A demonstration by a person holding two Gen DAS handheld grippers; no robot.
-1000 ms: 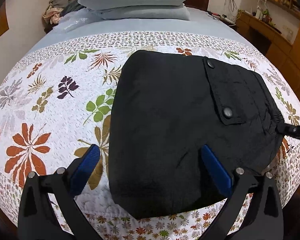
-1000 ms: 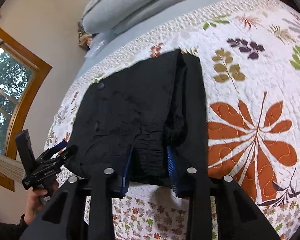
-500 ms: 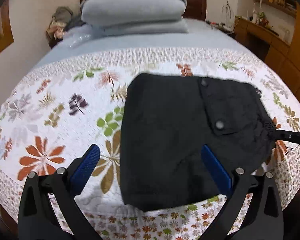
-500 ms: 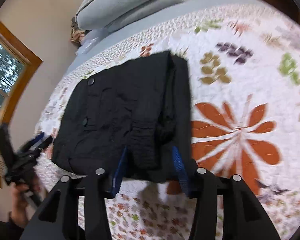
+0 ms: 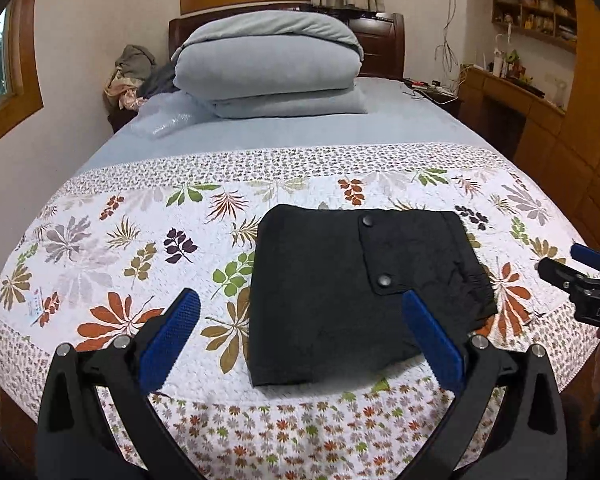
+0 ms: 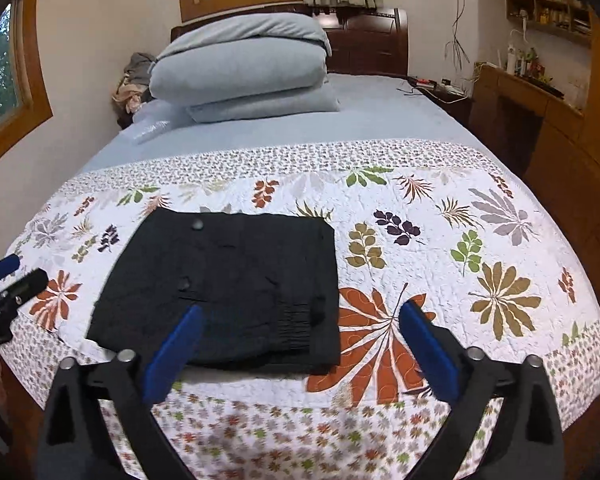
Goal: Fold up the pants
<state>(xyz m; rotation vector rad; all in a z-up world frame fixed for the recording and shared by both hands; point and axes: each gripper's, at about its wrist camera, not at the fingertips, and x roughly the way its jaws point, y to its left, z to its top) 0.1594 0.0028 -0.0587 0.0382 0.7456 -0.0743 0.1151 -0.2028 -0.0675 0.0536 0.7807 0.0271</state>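
Note:
The black pants [image 5: 340, 288] lie folded into a compact rectangle on the floral quilt [image 5: 112, 248], pocket flap with two snaps facing up. In the right wrist view the pants [image 6: 228, 280] sit left of centre, elastic waistband toward me. My left gripper [image 5: 300, 316] hovers above the near edge of the pants, open, nothing between its blue pads. My right gripper [image 6: 298, 330] is lifted clear of the cloth, its jaws opening wide, with nothing between them. Each gripper shows at the other view's edge: the right gripper [image 5: 580, 276] and the left gripper [image 6: 8, 280].
Folded grey bedding [image 5: 268, 68] is stacked at the headboard, with a heap of clothes [image 5: 130, 76] beside it. A wooden desk and shelves [image 5: 512, 92] stand along the right wall. The quilt's front edge [image 5: 300, 432] drops off just below the grippers.
The right gripper let go of the waistband and spread wide. Both grippers rose and drew back from the pants, so the room's far wall and window came into view.

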